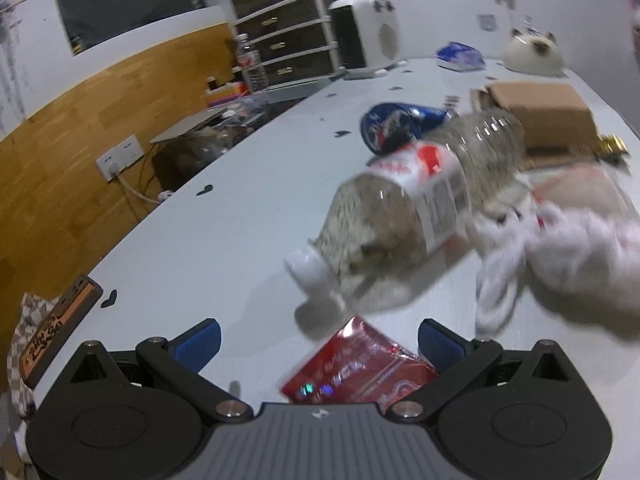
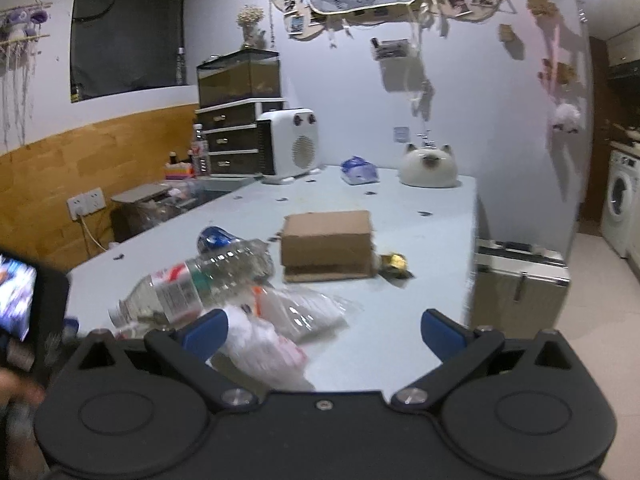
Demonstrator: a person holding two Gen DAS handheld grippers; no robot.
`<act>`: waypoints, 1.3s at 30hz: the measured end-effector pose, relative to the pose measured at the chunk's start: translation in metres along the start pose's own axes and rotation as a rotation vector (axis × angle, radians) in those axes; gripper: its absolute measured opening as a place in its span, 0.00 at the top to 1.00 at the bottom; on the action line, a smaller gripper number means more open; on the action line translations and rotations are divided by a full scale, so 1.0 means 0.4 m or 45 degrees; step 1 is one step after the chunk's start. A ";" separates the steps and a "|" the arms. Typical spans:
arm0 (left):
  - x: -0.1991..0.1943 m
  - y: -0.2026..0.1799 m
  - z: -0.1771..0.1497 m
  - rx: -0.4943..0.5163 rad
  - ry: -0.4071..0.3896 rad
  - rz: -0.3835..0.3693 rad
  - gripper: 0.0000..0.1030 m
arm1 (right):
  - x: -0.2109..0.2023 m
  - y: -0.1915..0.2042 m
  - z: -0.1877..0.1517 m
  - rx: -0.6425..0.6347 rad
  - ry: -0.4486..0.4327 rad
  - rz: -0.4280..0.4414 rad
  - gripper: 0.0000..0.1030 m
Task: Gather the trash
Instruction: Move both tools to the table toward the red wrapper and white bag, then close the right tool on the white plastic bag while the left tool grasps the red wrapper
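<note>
Trash is all still loose on the tabletop (image 2: 400,320), bottle (image 1: 404,216) mid-frame, red wrapper (image 1: 356,364) low between my left claw's (image 1: 318,342) spread fingers, right claw (image 2: 324,330) likewise open and empty, so nothing looks collected yet.

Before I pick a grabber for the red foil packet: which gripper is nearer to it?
Left. The left gripper is open with the red foil packet lying between its fingers. The right gripper hovers open over the crumpled white plastic bag; the packet isn't visible there.
</note>
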State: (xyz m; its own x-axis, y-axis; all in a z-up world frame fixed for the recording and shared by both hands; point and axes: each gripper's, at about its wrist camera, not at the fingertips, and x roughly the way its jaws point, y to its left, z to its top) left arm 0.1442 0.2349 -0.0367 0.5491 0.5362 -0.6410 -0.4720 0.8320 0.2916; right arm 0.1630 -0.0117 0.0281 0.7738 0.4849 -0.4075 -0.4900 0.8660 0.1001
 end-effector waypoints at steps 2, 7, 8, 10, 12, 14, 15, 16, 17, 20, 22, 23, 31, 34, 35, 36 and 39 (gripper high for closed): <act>-0.013 0.019 -0.023 0.020 -0.004 -0.018 0.00 | 0.039 0.001 0.007 0.018 0.007 0.062 0.00; -0.040 0.084 -0.067 0.010 0.014 -0.065 0.00 | 0.142 0.011 -0.009 -0.046 0.044 0.210 0.00; -0.044 0.100 -0.075 0.003 0.018 -0.069 0.00 | 0.159 0.014 -0.018 -0.064 0.050 0.222 0.00; -0.049 0.128 -0.089 -0.016 0.026 -0.083 0.00 | 0.195 0.022 -0.031 -0.081 0.082 0.262 0.01; -0.048 0.157 -0.101 -0.054 0.035 -0.117 0.00 | 0.228 0.027 -0.039 -0.071 0.140 0.329 0.12; -0.043 0.181 -0.110 -0.095 0.041 -0.164 0.00 | 0.249 0.036 -0.047 -0.064 0.198 0.380 0.18; -0.041 0.189 -0.114 -0.113 0.042 -0.186 0.00 | 0.252 0.044 -0.052 -0.068 0.221 0.394 0.22; -0.038 0.196 -0.118 -0.133 0.041 -0.209 0.00 | 0.247 0.053 -0.058 -0.076 0.231 0.401 0.24; -0.034 0.205 -0.123 -0.158 0.042 -0.237 0.00 | 0.239 0.062 -0.064 -0.087 0.237 0.422 0.29; -0.029 0.217 -0.134 -0.194 0.034 -0.289 0.00 | 0.203 0.086 -0.073 -0.109 0.263 0.490 0.40; -0.031 0.219 -0.139 -0.187 0.022 -0.300 0.00 | 0.176 0.103 -0.081 -0.113 0.283 0.517 0.42; -0.031 0.220 -0.140 -0.184 0.019 -0.305 0.00 | 0.163 0.108 -0.084 -0.112 0.291 0.536 0.42; -0.043 0.227 -0.163 -0.165 -0.034 -0.335 0.00 | 0.147 0.152 -0.083 -0.138 0.274 0.482 0.26; -0.050 0.228 -0.167 -0.152 -0.039 -0.352 0.00 | 0.182 0.159 -0.084 -0.105 0.314 0.452 0.26; -0.054 0.228 -0.171 -0.150 -0.042 -0.359 0.00 | 0.191 0.160 -0.085 -0.087 0.326 0.439 0.27; -0.057 0.229 -0.173 -0.156 -0.046 -0.367 0.00 | 0.198 0.161 -0.088 -0.074 0.334 0.429 0.31; -0.067 0.238 -0.178 -0.196 -0.058 -0.405 0.01 | 0.193 0.160 -0.099 -0.055 0.346 0.419 0.55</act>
State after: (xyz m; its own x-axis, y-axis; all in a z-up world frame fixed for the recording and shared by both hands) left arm 0.0355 0.2896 -0.0424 0.7138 0.2627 -0.6492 -0.3689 0.9290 -0.0297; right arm 0.1755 0.0763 -0.0326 0.4423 0.6796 -0.5853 -0.7138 0.6618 0.2291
